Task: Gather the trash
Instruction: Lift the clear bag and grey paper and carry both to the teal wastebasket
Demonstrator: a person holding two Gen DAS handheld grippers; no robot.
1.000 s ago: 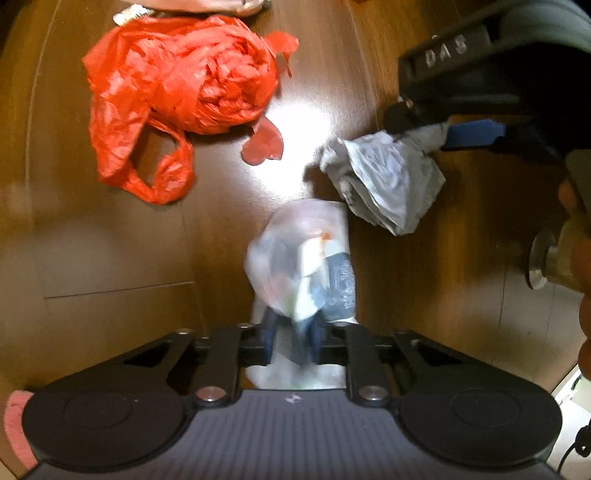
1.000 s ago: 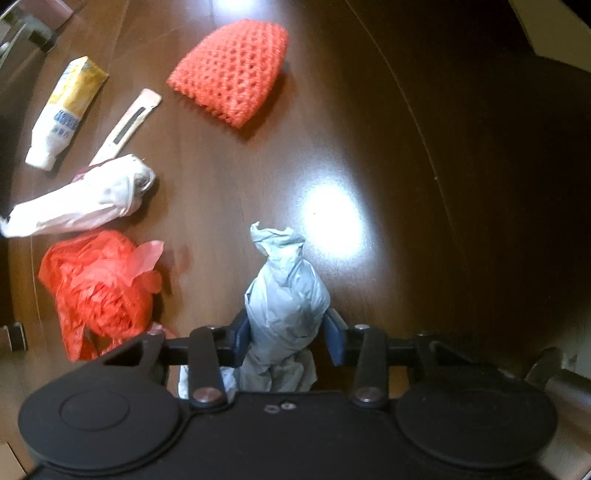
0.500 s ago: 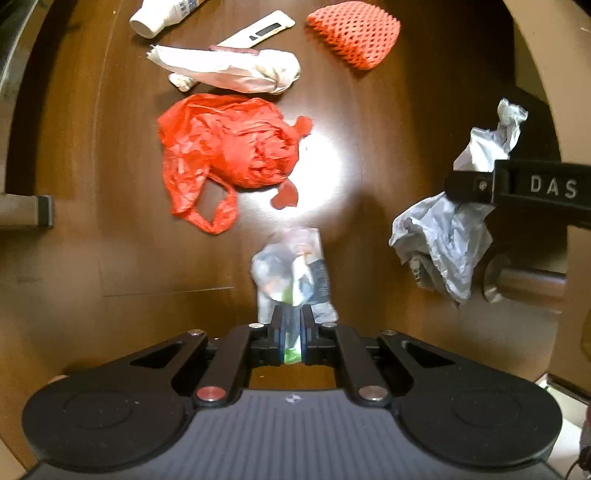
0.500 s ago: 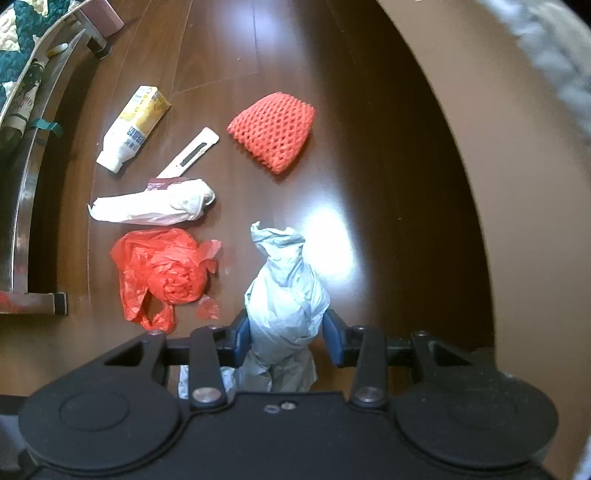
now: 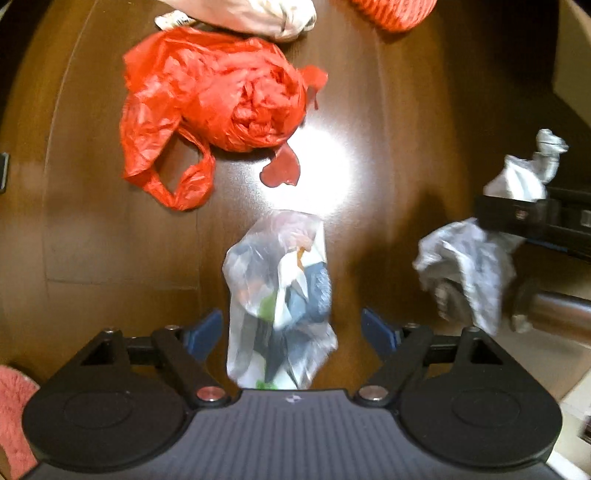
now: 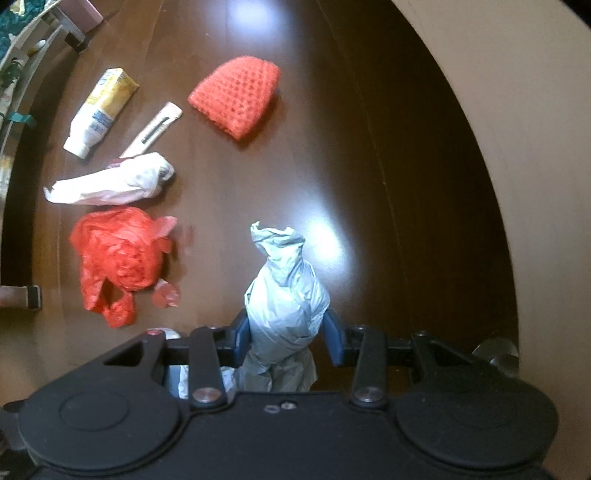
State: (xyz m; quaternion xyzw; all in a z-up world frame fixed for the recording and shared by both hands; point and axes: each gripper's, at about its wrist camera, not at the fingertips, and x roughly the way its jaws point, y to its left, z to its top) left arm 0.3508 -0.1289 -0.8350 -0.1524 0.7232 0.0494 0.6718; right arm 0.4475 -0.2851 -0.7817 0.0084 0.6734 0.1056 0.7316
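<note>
Frankly, much of this is cut off or smeared. In my left view a pale wrapper (image 5: 251, 14) and an orange net (image 5: 391, 13) are sliced by the top edge, and a pink fuzzy thing (image 5: 14, 410) at the lower left corner I cannot name. The clear bag (image 5: 279, 295) between my left fingers is blurred; inside it I make out white, dark blue and green scraps, nothing more exact. My left gripper (image 5: 291, 332) has just been opening, and its blue pads (image 5: 205, 332) now stand well apart from the bag on either side, not pressing it. My right gripper (image 6: 286, 338) is clamped on a twisted grey bag (image 6: 282, 295); what the bag holds is hidden, and its lower end disappears behind the gripper body. Over on the dark wooden floor (image 6: 332, 166) lie a crumpled red bag (image 6: 118, 258), with the wrapper just above it, then a white-and-yellow tube (image 6: 99, 114), a thin pale strip (image 6: 155, 129) and the net, well apart from the rest.
</note>
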